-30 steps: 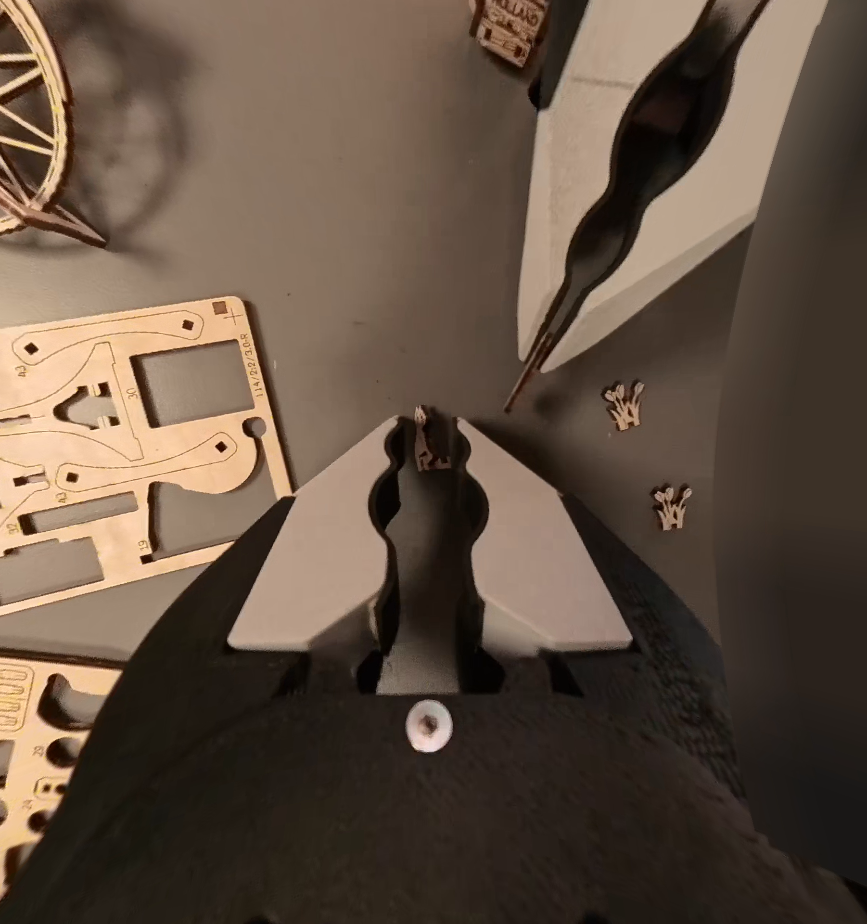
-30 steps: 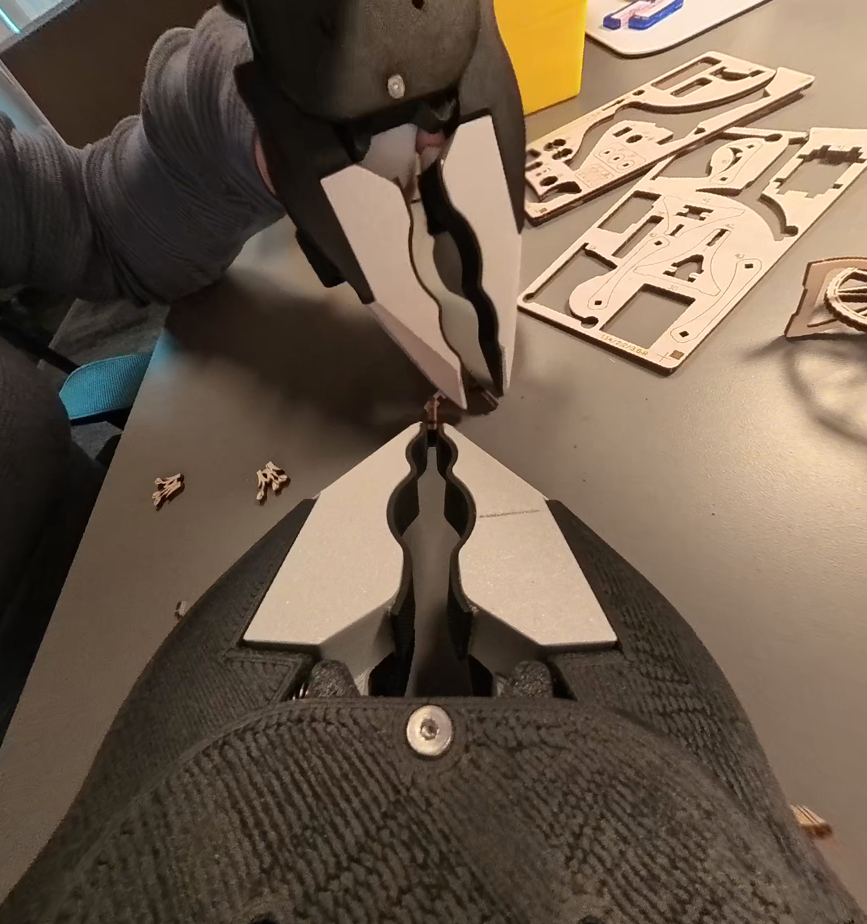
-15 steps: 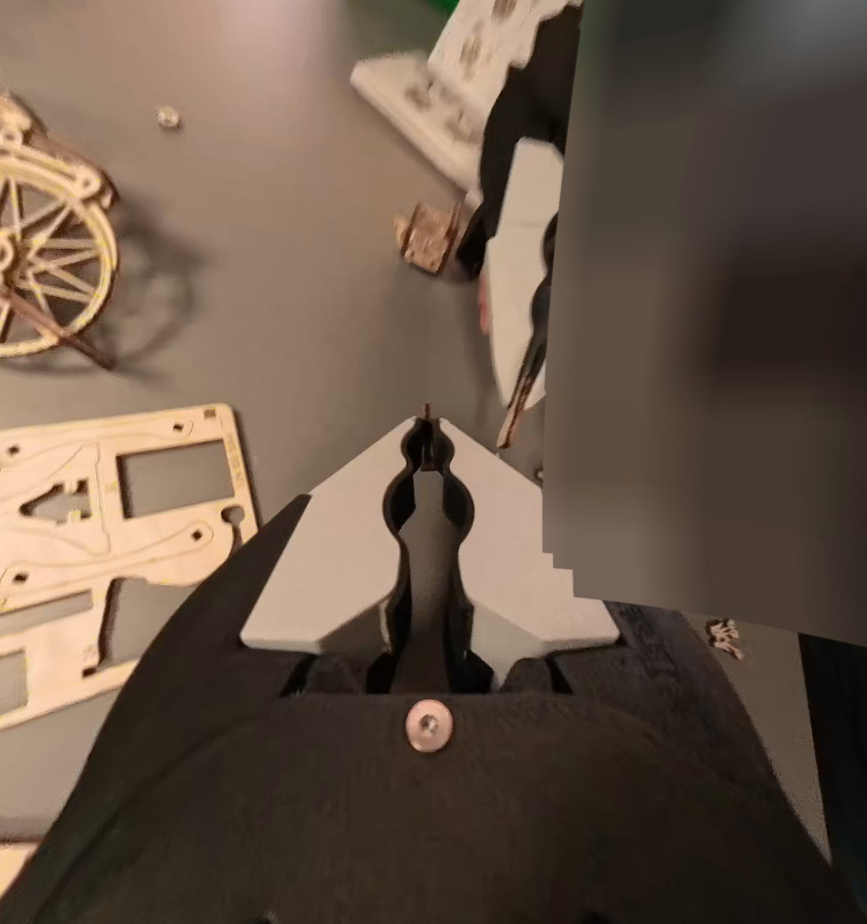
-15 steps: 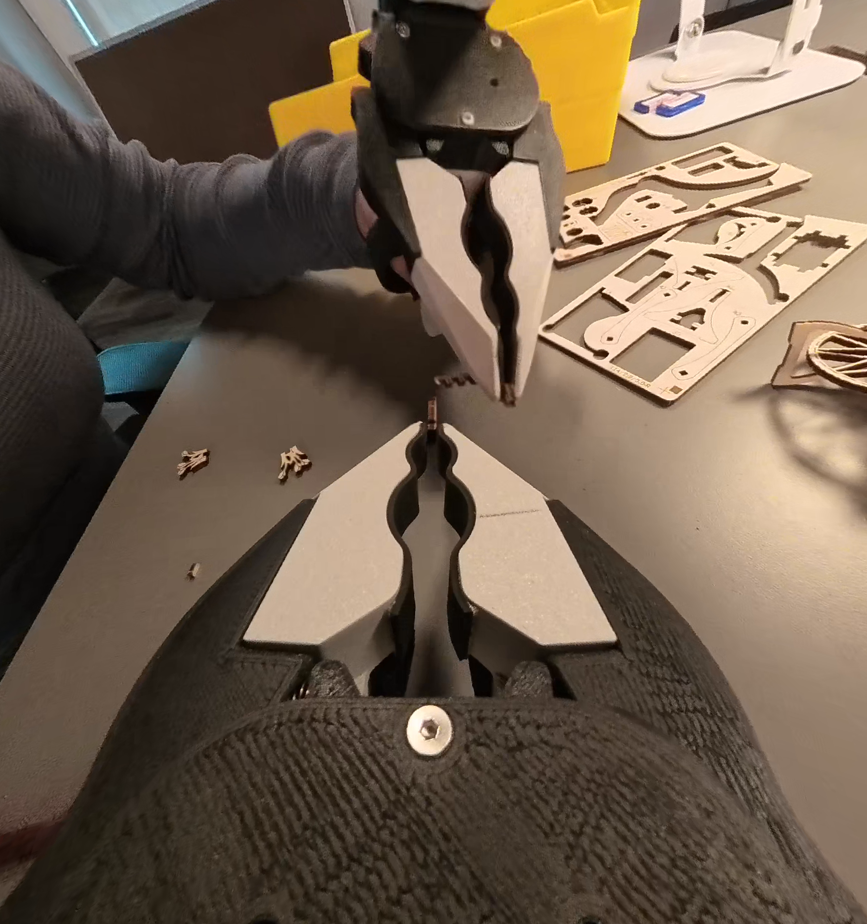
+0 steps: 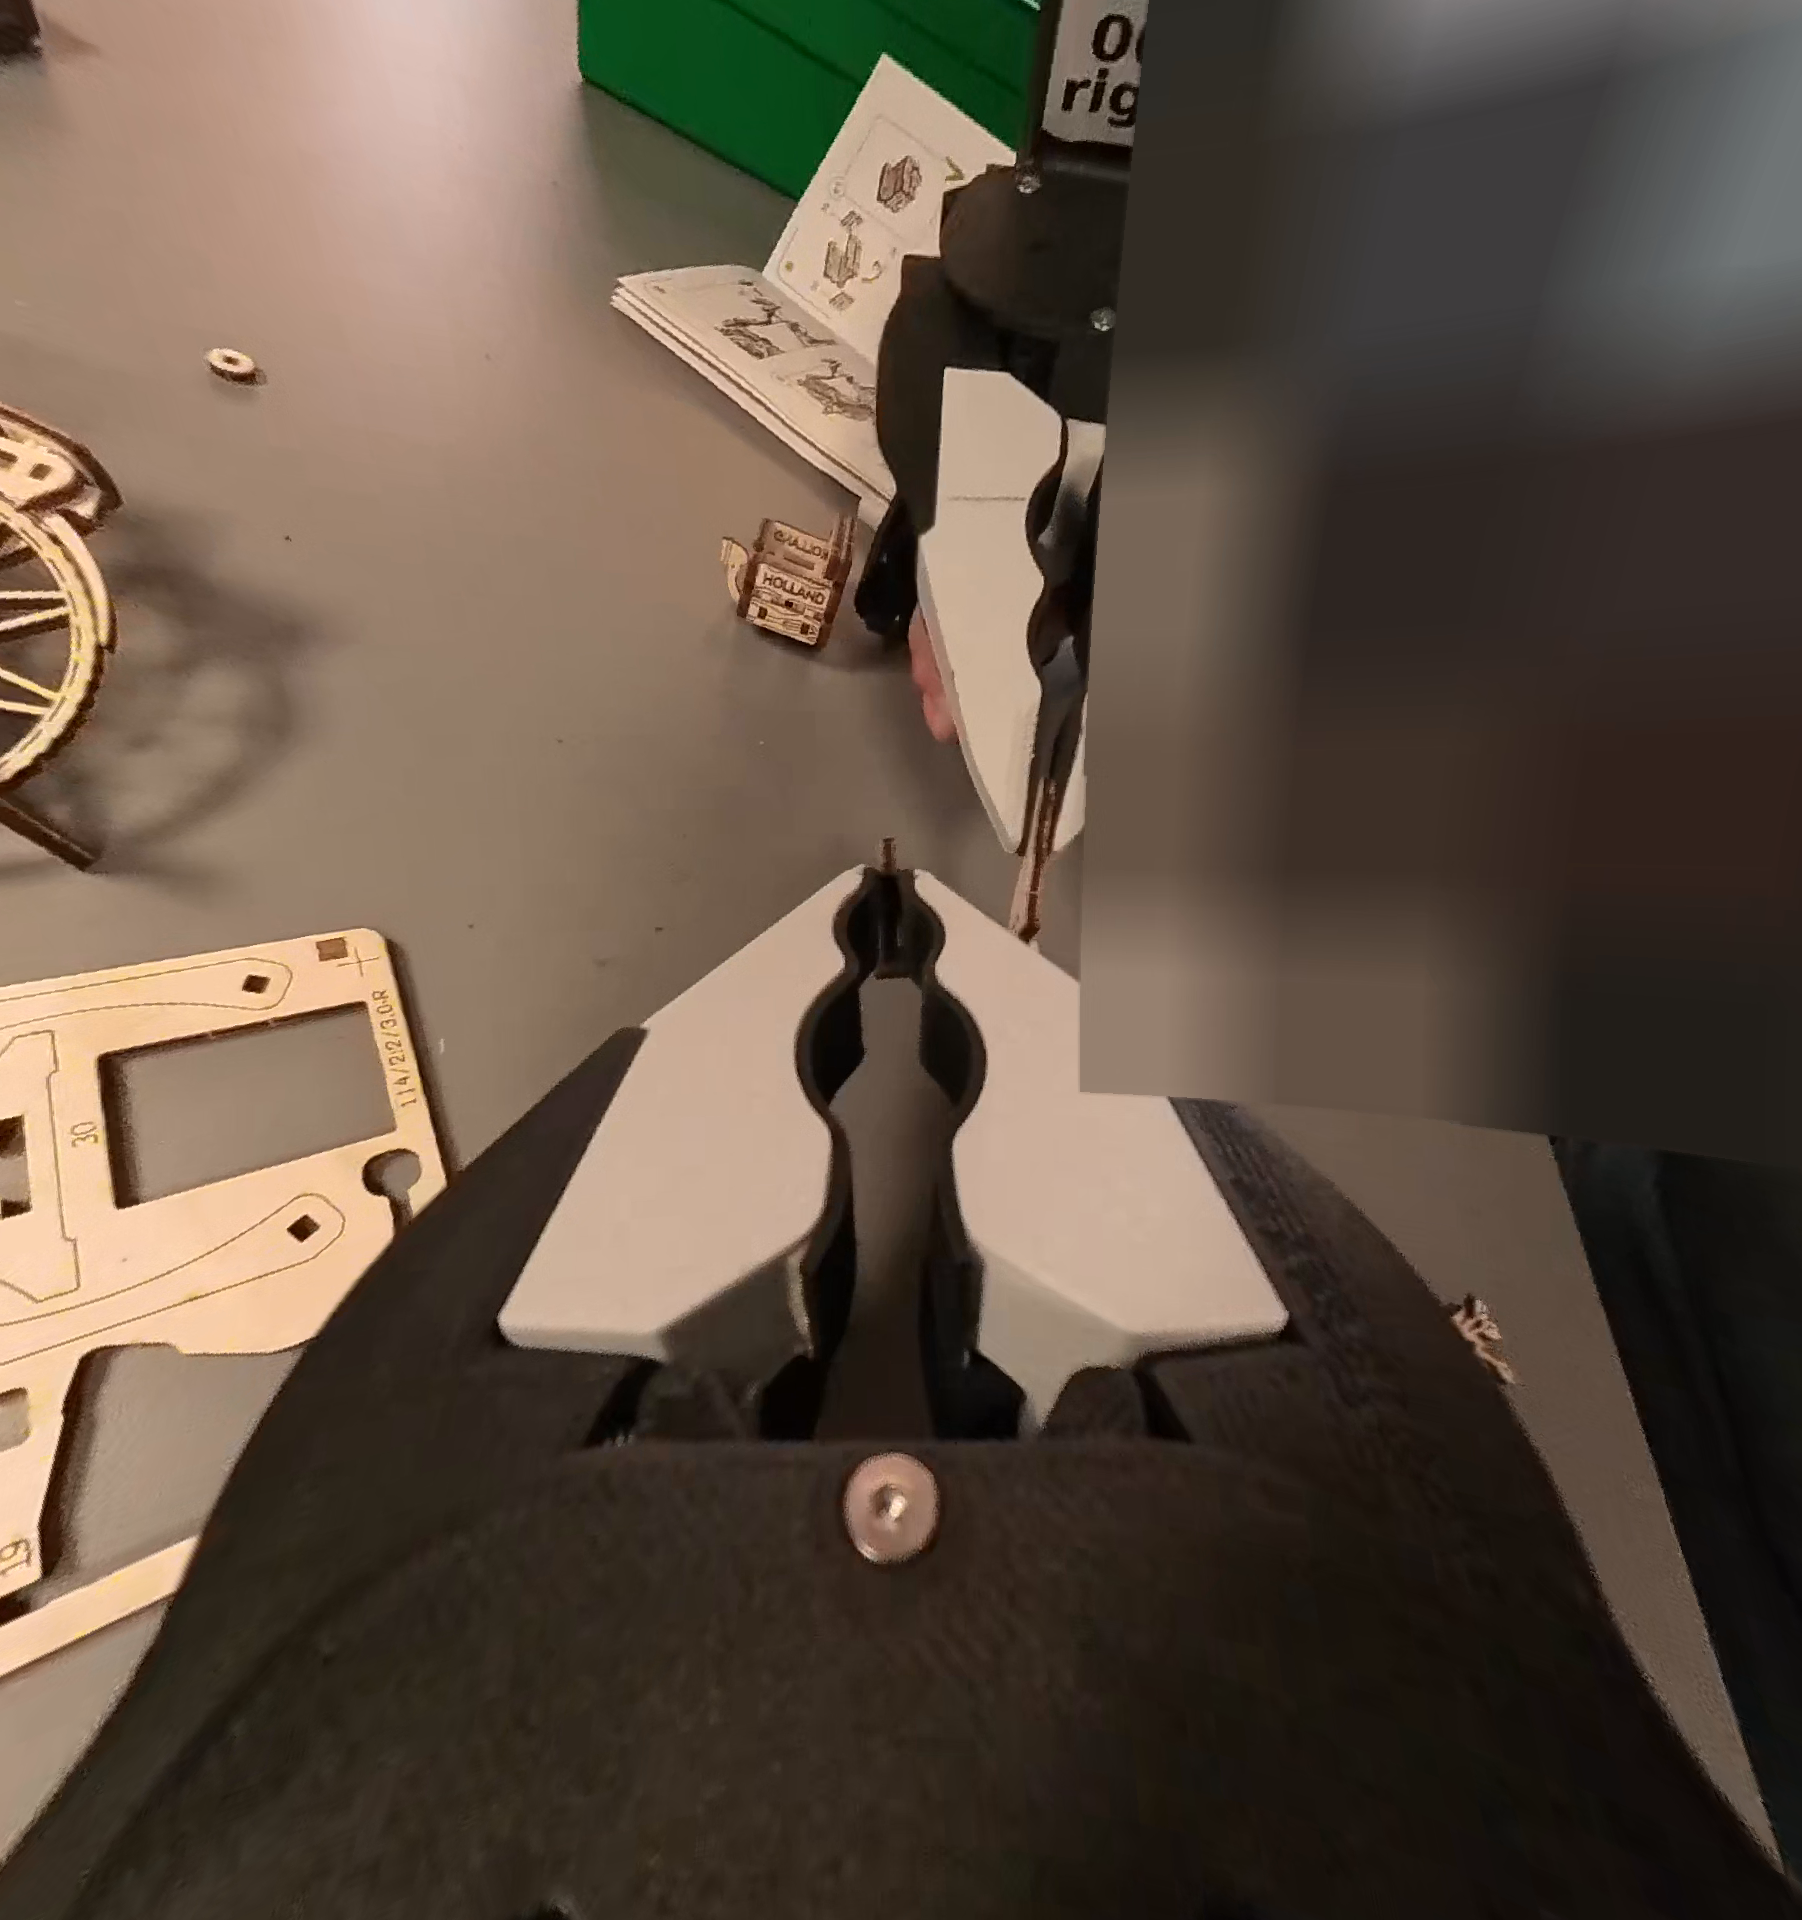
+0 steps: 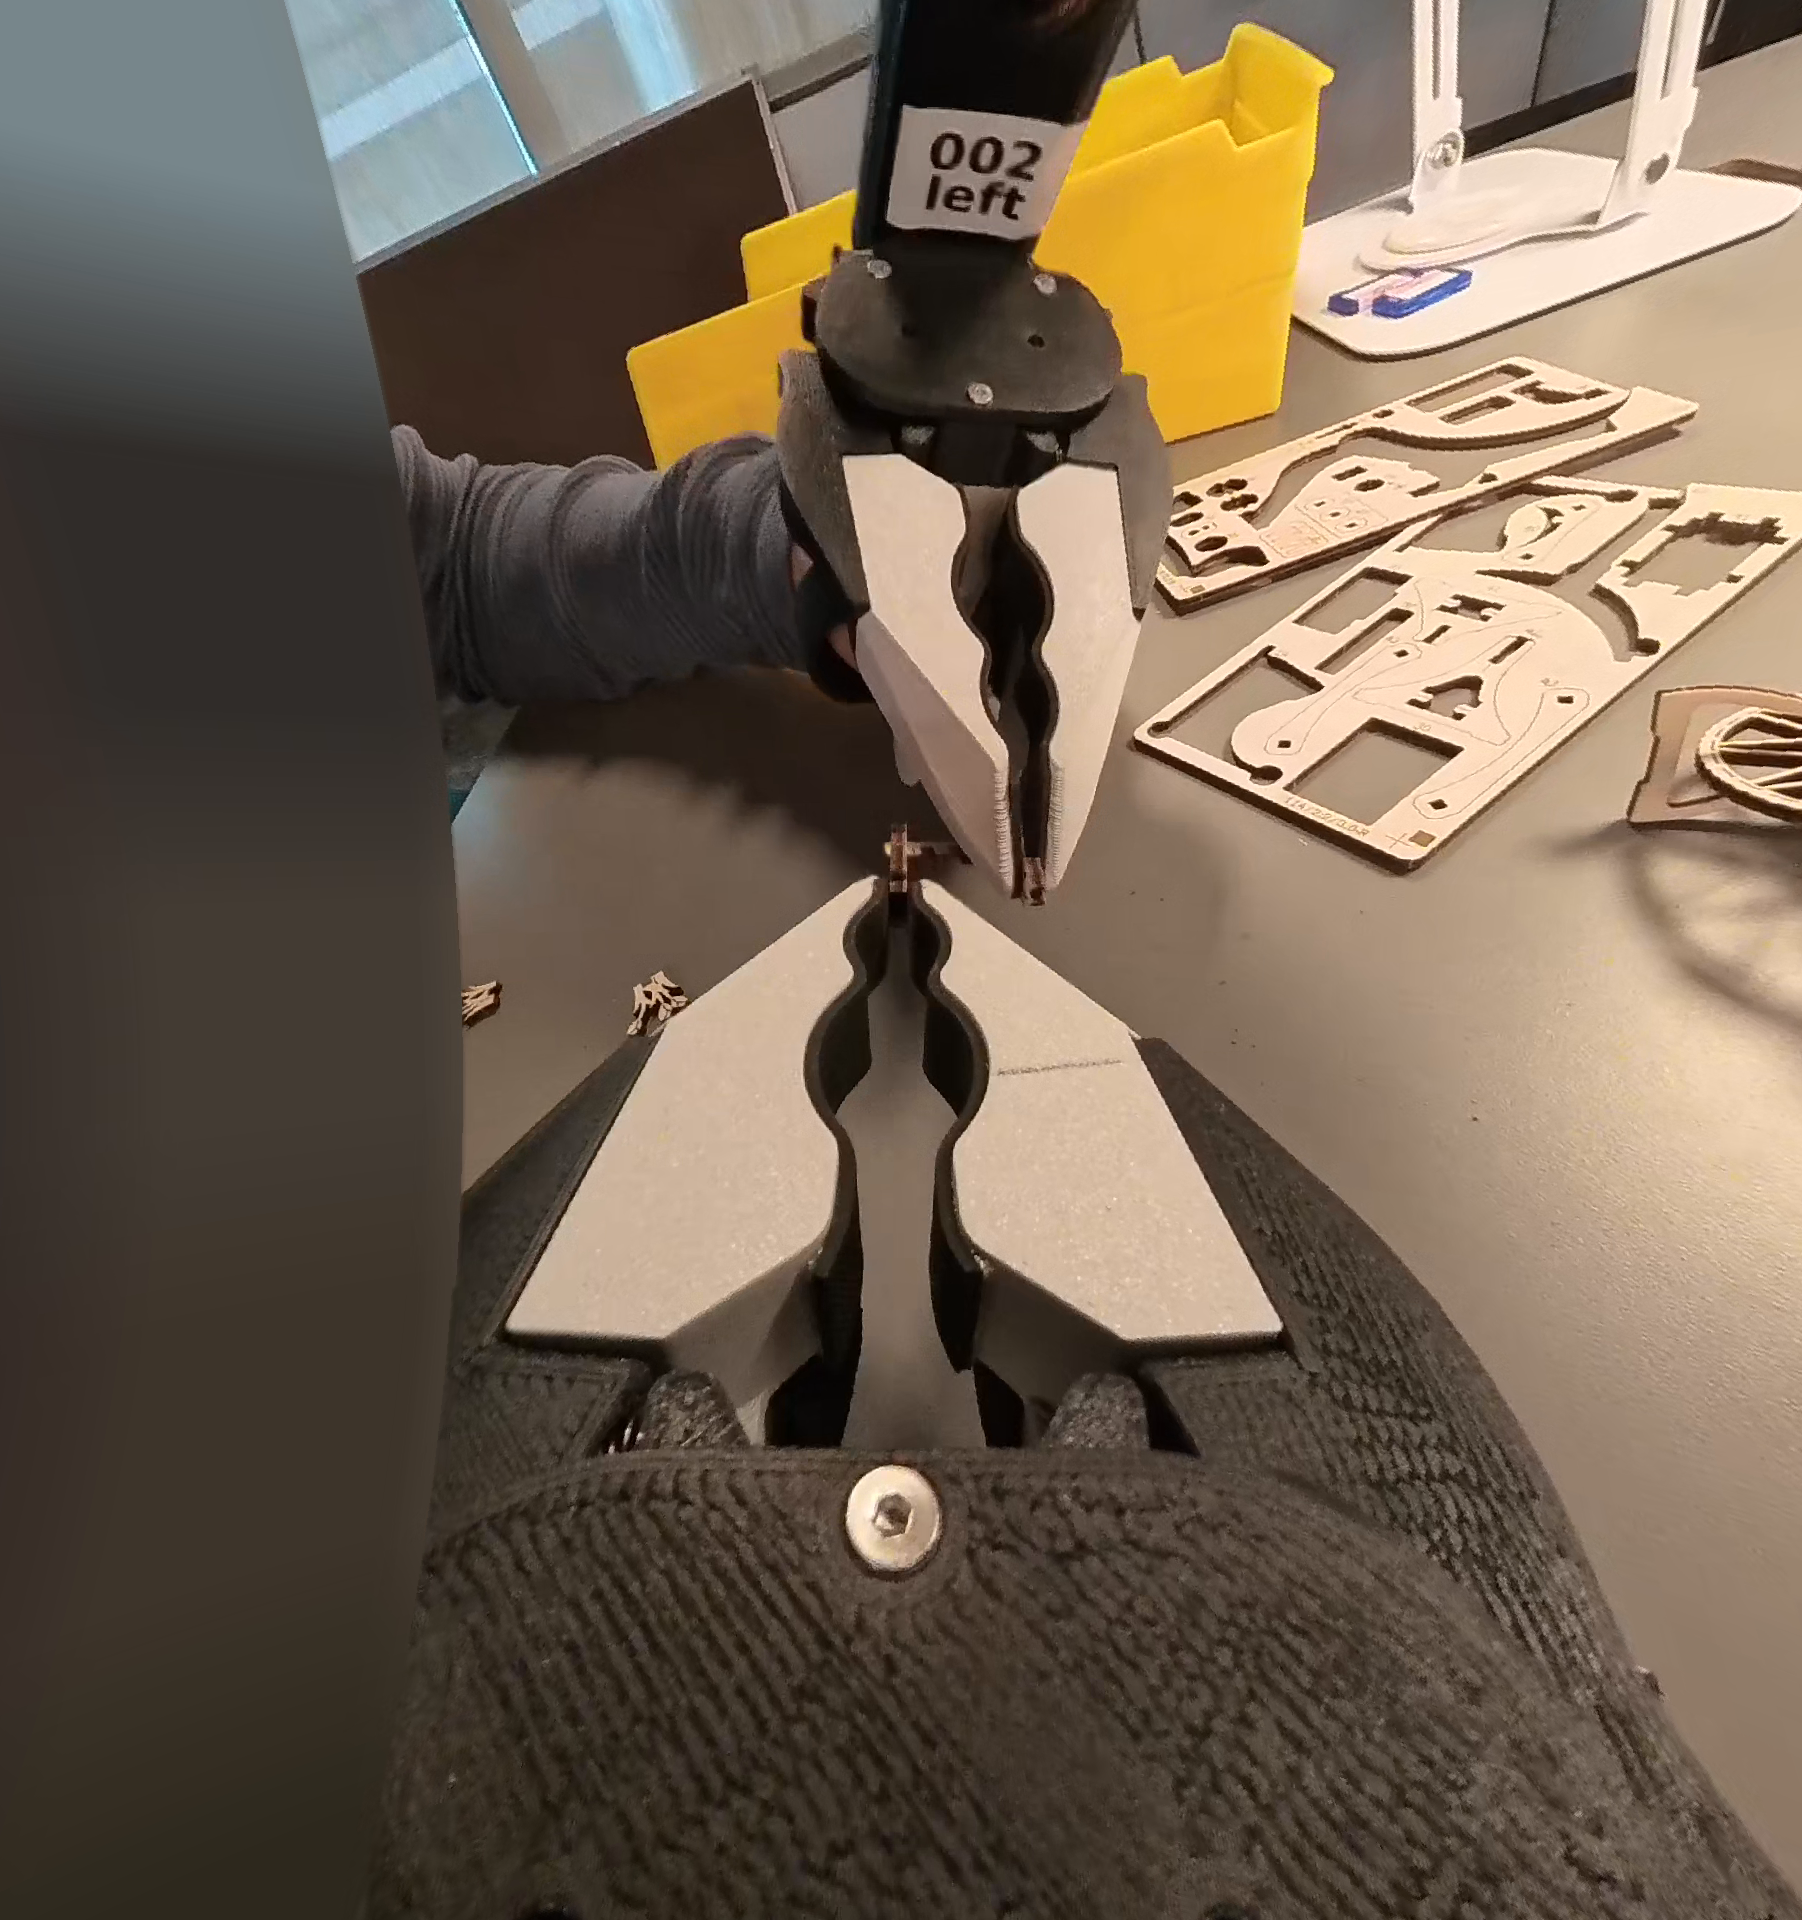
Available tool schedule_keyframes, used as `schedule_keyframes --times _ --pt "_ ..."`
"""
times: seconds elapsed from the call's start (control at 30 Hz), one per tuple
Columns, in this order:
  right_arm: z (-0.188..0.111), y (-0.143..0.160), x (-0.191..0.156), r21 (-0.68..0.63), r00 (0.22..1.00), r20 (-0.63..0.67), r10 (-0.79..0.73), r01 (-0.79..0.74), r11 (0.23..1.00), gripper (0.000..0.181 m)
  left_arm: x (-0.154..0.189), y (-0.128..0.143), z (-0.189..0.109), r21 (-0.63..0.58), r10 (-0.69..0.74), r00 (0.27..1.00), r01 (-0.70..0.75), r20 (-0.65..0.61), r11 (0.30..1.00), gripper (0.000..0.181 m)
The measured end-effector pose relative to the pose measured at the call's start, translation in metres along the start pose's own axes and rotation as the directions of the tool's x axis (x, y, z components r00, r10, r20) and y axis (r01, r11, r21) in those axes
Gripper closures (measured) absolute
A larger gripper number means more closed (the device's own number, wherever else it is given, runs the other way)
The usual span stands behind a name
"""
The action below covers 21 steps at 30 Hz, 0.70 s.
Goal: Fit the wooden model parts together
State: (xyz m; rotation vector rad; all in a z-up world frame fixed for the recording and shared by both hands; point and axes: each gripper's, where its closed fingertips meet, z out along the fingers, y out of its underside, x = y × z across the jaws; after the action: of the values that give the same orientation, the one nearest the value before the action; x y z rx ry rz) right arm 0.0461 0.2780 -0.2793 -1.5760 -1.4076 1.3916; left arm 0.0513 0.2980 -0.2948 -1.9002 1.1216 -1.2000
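A grey surface [image 5: 481, 644] carries the whole kit: punched-out wooden sheets [image 6: 1479, 665], a spoked wooden wheel assembly [image 5: 14, 623], an open instruction booklet [image 5: 803, 312] before a green box [image 5: 803, 73], and yellow bins [image 6: 1167, 301] at the far side.

In the last second both tools have lifted off the surface and turned up to face each other. The left gripper [image 5: 889, 878], which a second ago stood a little apart around a small wooden part [image 5: 886, 914] lying flat, now has its fingers pressed together on it. The right gripper [image 6: 895, 888] is likewise clamped on a thin wooden piece [image 6: 902, 847]. The two parts sit just beside each other, tip to tip (not yet joined, as far as I can tell), so alignment for the fit looks like the step in hand.

Two small tulip-shaped cut-outs [image 6: 658, 1003] lie loose nearby. Printed labels mark each gripper's handle, the sheets bear engraved part numbers, and a small wooden block [image 5: 793, 582] carries engraved lettering.
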Motion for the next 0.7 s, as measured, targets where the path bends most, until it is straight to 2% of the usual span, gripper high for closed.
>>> schedule_keyframes --times 0.7 --pt "0.0015 0.0016 -0.001 -0.015 1.0 0.006 -0.004 0.004 1.0 0.181 0.0001 0.0036 0.0014 -0.013 -0.019 1.0 0.019 -0.008 1.0 0.181"
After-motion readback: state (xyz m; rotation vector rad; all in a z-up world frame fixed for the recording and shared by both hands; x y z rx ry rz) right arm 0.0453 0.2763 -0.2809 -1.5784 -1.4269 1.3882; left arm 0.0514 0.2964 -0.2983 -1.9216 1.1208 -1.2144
